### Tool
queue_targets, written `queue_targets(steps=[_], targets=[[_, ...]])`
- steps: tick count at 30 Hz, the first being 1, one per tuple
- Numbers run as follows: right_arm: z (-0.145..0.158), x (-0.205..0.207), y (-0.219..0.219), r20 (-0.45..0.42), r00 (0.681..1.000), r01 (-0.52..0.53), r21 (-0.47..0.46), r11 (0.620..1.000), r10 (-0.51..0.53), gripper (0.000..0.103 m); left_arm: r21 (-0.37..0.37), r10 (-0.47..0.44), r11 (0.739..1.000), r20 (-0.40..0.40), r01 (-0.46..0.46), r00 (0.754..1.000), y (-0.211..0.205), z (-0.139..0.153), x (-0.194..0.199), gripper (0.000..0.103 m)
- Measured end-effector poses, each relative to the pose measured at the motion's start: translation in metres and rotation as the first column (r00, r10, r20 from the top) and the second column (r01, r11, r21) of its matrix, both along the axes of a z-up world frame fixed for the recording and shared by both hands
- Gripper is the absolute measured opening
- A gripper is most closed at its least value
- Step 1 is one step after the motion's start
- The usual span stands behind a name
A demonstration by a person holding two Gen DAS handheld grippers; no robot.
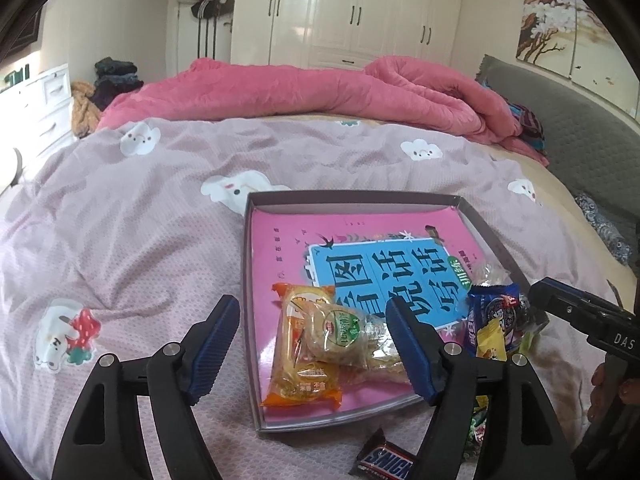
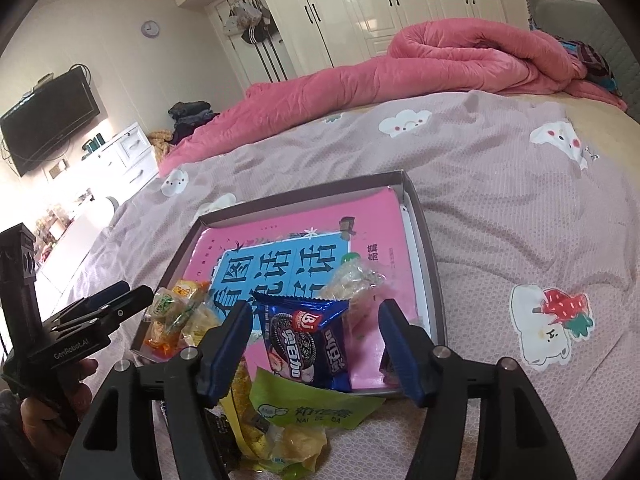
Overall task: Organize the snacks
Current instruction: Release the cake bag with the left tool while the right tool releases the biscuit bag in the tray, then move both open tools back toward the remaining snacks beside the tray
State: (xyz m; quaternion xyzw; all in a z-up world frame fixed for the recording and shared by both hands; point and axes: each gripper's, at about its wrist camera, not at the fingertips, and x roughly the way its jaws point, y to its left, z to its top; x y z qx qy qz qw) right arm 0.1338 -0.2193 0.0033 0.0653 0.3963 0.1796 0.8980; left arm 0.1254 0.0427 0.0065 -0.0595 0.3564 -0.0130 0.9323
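Evidently sorting: both grippers, left point(image 1: 314, 350) and right point(image 2: 316, 346), hover fingers apart over snacks dropped in the near tray point(image 1: 360, 194), gripping nothing.

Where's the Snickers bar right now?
Left wrist view, bottom edge: the Snickers bar lies on the bedsheet just outside the box's near wall.

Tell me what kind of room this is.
A bedroom, most likely: the work surface is a bed with a rolled pink quilt, white wardrobes stand behind, and a wall-mounted television faces it.
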Motion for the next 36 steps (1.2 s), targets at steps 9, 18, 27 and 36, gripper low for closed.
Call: queue_targets(steps=[9,18,27,36], targets=[[0.005,-0.004,-0.003,0.017,1.0,0.01,0.004,1.0,-0.01,0.066,0.001,-0.02,1.0,0.033,0.02,0.999,-0.001,0.013,-0.013,0.079],[0.011,-0.015,-0.002,0.032,0.999,0.002,-0.004,1.0,-0.002,0.07,0.005,-0.038,0.999,0.054,0.038,0.998,-0.005,0.025,-0.027,0.08],[0.019,-0.026,-0.003,0.049,0.999,-0.005,0.005,1.0,0.005,0.074,-0.011,-0.065,0.998,0.021,0.065,0.998,-0.013,0.028,-0.036,0.08],[0.025,-0.037,-0.003,0.059,0.998,-0.006,0.002,1.0,0.006,0.077,-0.001,-0.101,0.995,0.004,0.101,0.995,-0.028,0.029,-0.052,0.08]])
